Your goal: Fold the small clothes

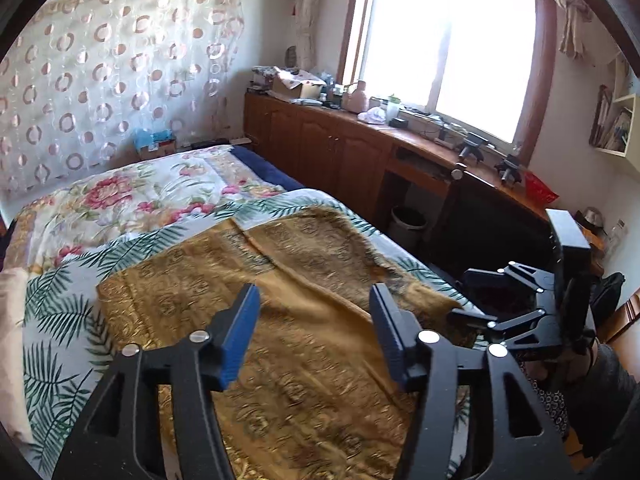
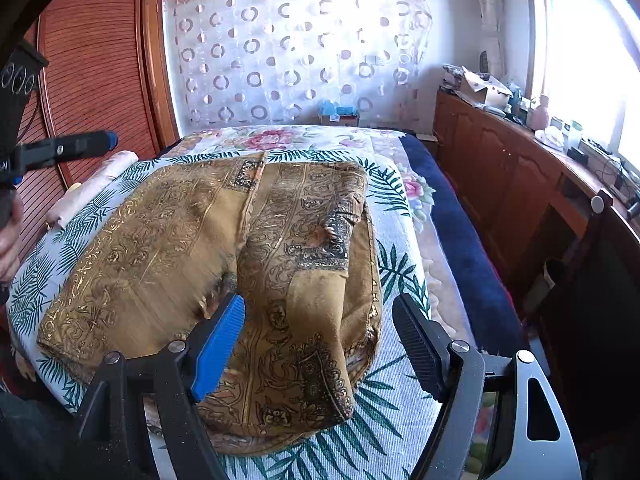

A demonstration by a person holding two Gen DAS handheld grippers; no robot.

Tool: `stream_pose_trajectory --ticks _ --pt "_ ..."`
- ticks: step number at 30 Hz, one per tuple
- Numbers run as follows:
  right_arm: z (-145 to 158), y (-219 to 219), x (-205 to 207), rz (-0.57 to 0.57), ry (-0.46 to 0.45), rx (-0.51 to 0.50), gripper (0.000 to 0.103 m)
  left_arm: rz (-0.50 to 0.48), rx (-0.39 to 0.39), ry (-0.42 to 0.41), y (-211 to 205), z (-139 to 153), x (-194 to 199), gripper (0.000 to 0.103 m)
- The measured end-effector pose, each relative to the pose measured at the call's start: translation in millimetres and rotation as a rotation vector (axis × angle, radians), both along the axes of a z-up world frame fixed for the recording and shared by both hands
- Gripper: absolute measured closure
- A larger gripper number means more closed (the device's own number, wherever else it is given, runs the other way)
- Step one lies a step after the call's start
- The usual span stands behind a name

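The golden patterned garment point(image 2: 208, 240) lies spread on the palm-leaf sheet point(image 2: 390, 196) that covers the near part of the bed point(image 2: 460, 232). It is partly folded, I think: one side, with a sleeve point(image 2: 320, 320), is already turned over the middle, and a seam runs up the centre of the garment. The right gripper point(image 2: 320, 344) hovers just above the near edge of the garment with its fingers wide apart and holding nothing. The left gripper point(image 1: 314, 328) is also above the garment, fingers wide and empty; from the right wrist view it is seen beyond the garment's left side. To do this step well, I would say each gripper should go down to a corner of the garment's near edge, close on both cloth layers together, and then lift evenly, so the fold comes straight and the sleeve does not slip out. Beyond the garment is a flowered quilt point(image 1: 132, 196), and to its right a wooden cabinet point(image 1: 320, 148) under the window point(image 1: 448, 44).
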State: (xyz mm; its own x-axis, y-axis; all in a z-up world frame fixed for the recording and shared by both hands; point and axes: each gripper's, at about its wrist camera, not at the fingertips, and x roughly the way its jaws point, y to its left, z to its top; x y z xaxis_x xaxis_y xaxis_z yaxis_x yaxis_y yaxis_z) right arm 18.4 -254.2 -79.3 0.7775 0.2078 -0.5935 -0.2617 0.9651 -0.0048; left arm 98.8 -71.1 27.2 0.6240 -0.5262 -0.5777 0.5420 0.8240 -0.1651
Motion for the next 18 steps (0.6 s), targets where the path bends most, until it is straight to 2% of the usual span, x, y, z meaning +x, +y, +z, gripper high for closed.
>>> stream_pose_trajectory --ticks 4,10,18 --pt "2.1 0.3 4.9 0.024 -0.004 0.01 0.025 0.063 0.017 0.005 13.7 -8.9 -0.2 0.041" --pt "4.5 23.1 33.1 0.105 0.005 -0.013 0.025 0.137 0.033 0.023 37.5 -25.5 -0.4 0.04" --pt "-9.4 54.2 100.8 0.192 0.101 -0.046 0.047 0.202 0.032 0.054 70.3 -42.3 2.4 0.039"
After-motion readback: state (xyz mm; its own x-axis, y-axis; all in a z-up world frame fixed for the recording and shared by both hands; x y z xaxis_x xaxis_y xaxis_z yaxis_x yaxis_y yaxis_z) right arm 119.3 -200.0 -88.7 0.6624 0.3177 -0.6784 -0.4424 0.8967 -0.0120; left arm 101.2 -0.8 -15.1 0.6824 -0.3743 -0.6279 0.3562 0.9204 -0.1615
